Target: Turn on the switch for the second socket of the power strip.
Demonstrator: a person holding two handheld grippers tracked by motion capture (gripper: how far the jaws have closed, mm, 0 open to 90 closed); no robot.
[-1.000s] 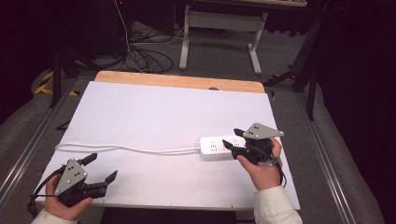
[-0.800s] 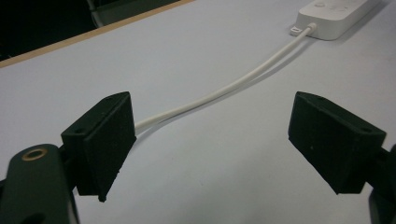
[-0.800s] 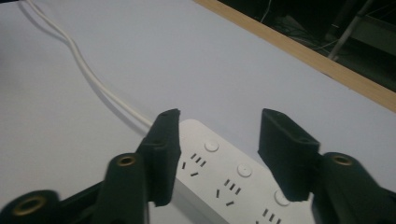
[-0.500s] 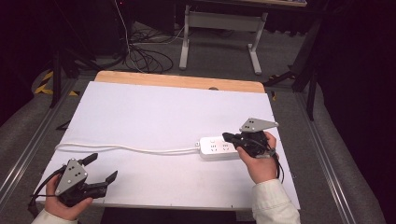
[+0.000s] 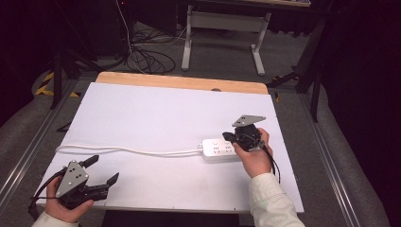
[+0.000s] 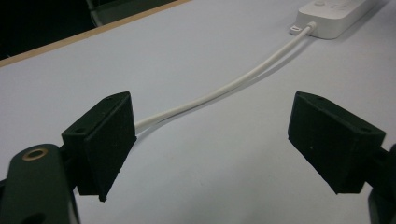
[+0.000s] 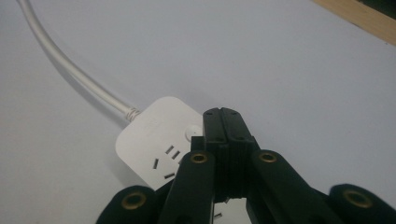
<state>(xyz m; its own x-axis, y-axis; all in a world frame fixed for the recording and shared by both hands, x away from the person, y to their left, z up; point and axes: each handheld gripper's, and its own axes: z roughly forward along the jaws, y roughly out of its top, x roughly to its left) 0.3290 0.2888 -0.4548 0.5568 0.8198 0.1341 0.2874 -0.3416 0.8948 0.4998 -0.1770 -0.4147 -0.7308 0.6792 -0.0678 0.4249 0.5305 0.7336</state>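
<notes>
Right hand-held gripper (image 5: 229,136) sits over the right end of the power strip (image 5: 218,148), high view, jaws pressed together with nothing between them, grey three-cornered plate on top. Power strip is a white plastic bar, rounded corners, lying flat on the white counter (image 5: 156,113) right of centre. Its white cord (image 5: 127,150) runs left in a shallow wave to the counter's left edge. Left hand-held gripper (image 5: 105,170) is at the near-left corner, jaws spread wide, empty, well apart from the strip; cord passes just beyond it. Counter has a wooden strip along the far edge. Behind it: grey floor, tangled black cables (image 5: 142,52), a white metal table frame (image 5: 222,33).

Left gripper view: two black matte wedge-shaped pads (image 6: 105,140), wide gap, smooth round cord (image 6: 224,88) crossing the counter between and beyond them toward the strip's end (image 6: 334,16) top right. Nothing touches the pads.

Right gripper view: black jaws closed tight, tips hanging over the strip (image 7: 159,144), hiding part of its top. Socket slots visible, plus a small round button near the tips. Cord (image 7: 70,70) leaves the strip's end through a ribbed collar and curves up left.
</notes>
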